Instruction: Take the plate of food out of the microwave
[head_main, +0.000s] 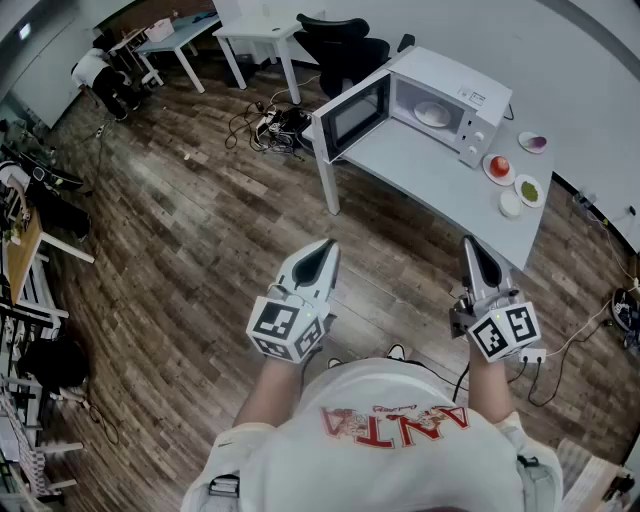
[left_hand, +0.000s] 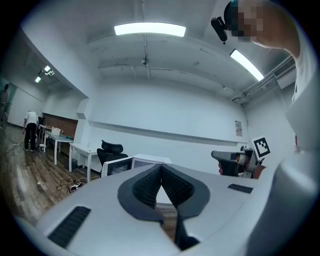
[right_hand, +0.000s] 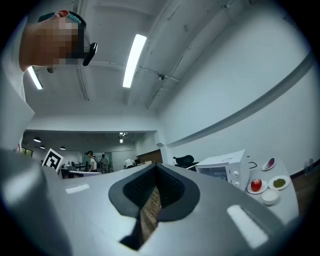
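Note:
A white microwave (head_main: 445, 100) stands on a grey table (head_main: 420, 175) at the upper right, its door (head_main: 350, 118) swung open to the left. Inside it lies a white plate of food (head_main: 433, 113). Both grippers are held over the wooden floor, well short of the table. My left gripper (head_main: 328, 246) is shut with nothing in it, its jaws touching at the tips (left_hand: 161, 167). My right gripper (head_main: 468, 244) is shut and empty too (right_hand: 155, 167). The microwave (right_hand: 225, 170) shows at the right of the right gripper view.
Right of the microwave sit a plate with a red fruit (head_main: 499, 167), a plate with green food (head_main: 529, 189), a small white bowl (head_main: 511, 205) and a plate with something purple (head_main: 533, 142). A black chair (head_main: 340, 45) stands behind the table, and cables (head_main: 265, 125) lie on the floor.

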